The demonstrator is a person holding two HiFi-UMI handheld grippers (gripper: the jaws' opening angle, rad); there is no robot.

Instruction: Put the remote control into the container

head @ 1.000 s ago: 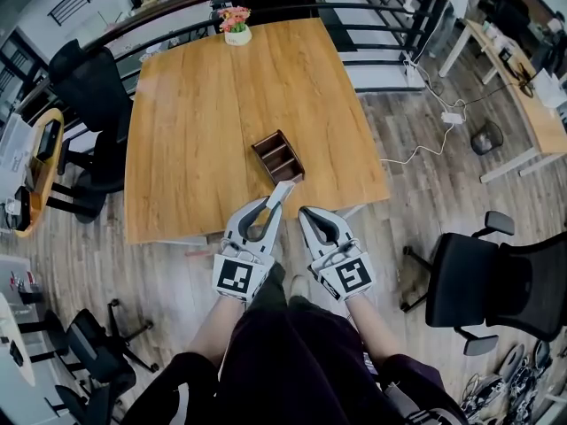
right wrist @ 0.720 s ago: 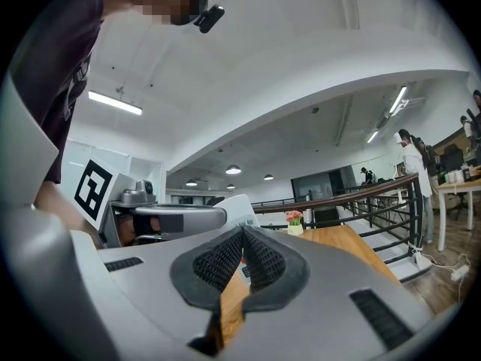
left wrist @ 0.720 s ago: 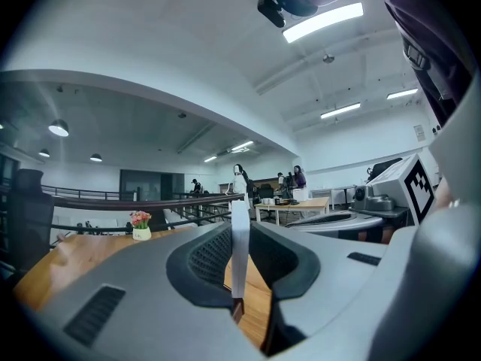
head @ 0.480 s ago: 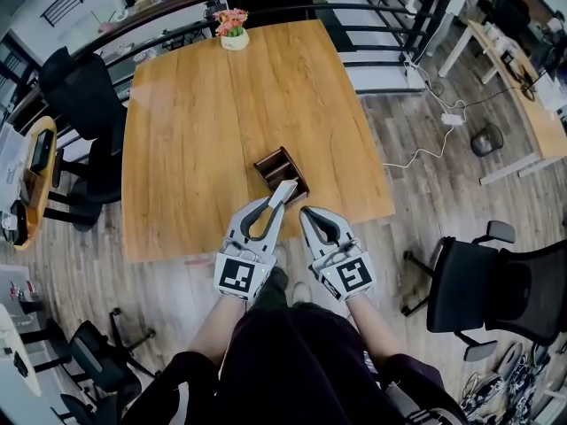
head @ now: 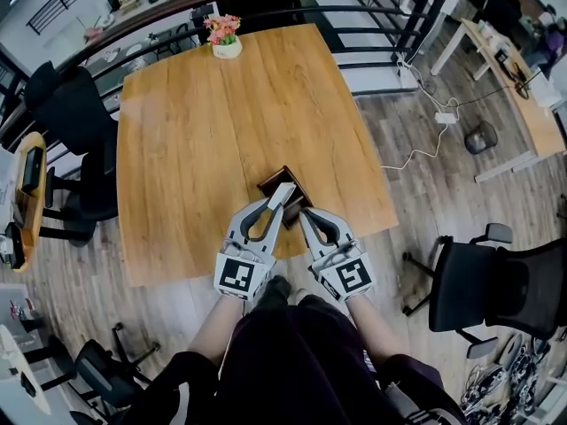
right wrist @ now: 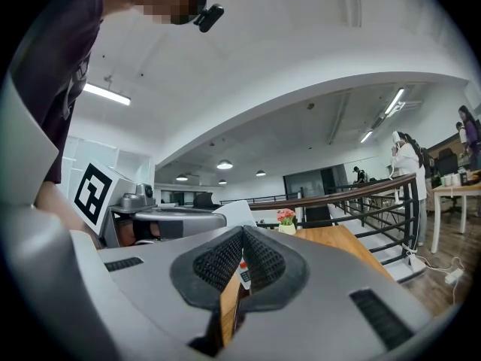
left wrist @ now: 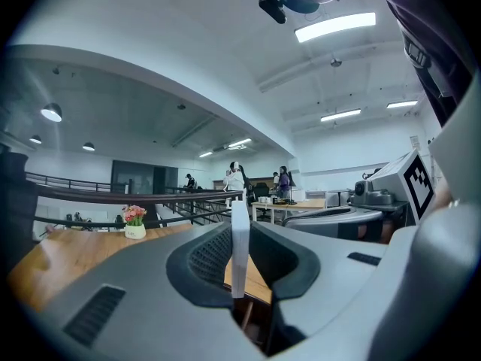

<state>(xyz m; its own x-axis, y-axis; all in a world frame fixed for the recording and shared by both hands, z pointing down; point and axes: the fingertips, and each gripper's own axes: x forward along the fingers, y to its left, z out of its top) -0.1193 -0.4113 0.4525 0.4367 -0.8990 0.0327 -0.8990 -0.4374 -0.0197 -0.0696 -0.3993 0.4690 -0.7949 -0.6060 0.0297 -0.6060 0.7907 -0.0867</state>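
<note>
The remote control (head: 283,193) stood pinched between the left gripper's (head: 274,204) 2 jaws, its tip near the container (head: 299,204) (on the wooden table (head: 195,131)). The right gripper's (head: 306,212) jaws were pressed together, empty.

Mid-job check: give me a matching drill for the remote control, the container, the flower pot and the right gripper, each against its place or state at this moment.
Things:
1. remote control
2. container
3. flower pot
4. right gripper

Places or states:
A. at the far edge of the table
B. jaws together, holding nothing
C. clamped in the left gripper
D. on the table, just ahead of both grippers

Pairs: 1-C, 2-D, 3-A, 4-B
</note>
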